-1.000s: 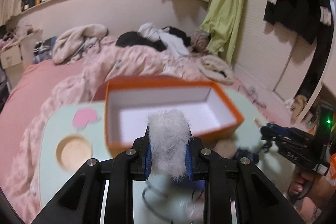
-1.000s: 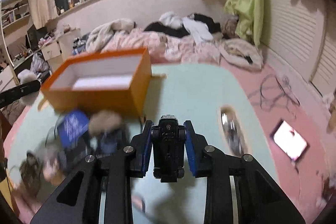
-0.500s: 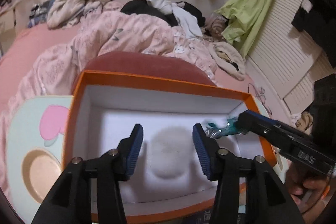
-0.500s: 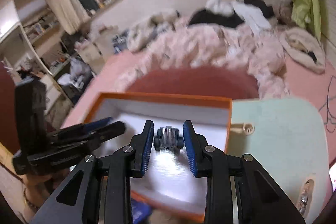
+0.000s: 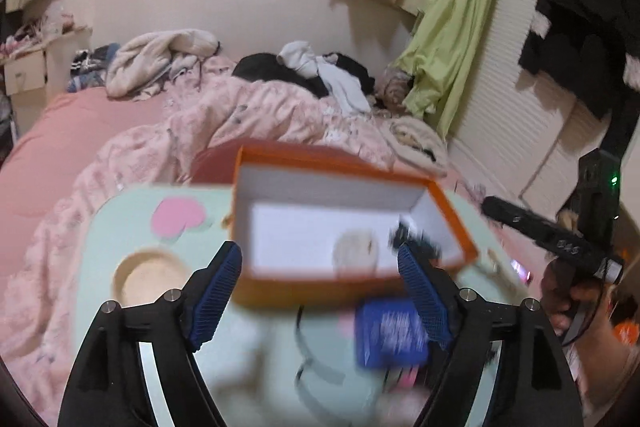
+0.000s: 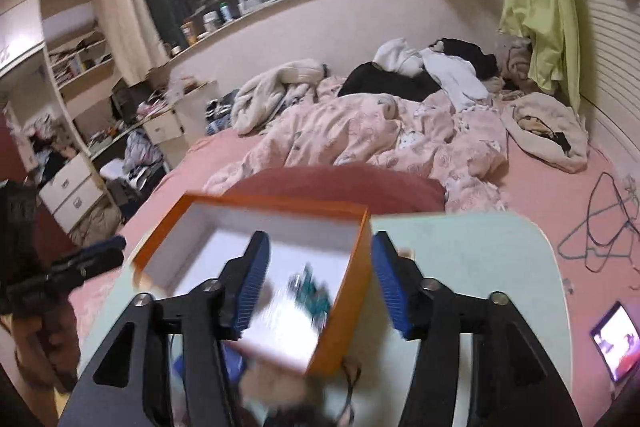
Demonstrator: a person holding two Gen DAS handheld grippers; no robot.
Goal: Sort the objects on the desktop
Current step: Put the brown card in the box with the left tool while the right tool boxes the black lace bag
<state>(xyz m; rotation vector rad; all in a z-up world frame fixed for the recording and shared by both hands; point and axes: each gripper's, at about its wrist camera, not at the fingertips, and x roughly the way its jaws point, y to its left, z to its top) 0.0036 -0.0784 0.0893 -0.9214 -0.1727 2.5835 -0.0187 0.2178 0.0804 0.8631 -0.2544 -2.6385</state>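
On the pale green table [image 5: 120,227], the orange box [image 5: 448,215] stands open with its white floor showing, and everything else is placed by it. Inside the box, toward its right end as the left wrist camera sees it, lies the white fluffy ball [image 5: 355,251]; just right of that, against the box's right wall, lies a small dark item [image 5: 416,239], too blurred there to name. From the right wrist camera the same spot shows a teal and silver smear [image 6: 310,287] on the box floor near the right wall, probably that same small object.

The left gripper [image 5: 320,291] hangs over the near wall of the box. Its jaws have just been opening and now stand wide apart, with nothing pressed between the blue pads; the fluffy ball lies beyond them, free on the box floor. The right gripper [image 6: 318,283] sits above the box's right near corner. Its jaws have also just been opening and stand parted, gripping nothing; the orange side wall passes between them without touching either pad, and the teal smear lies below.

In front of the box, outside it, a blue card or packet [image 5: 390,335] rests on the table.
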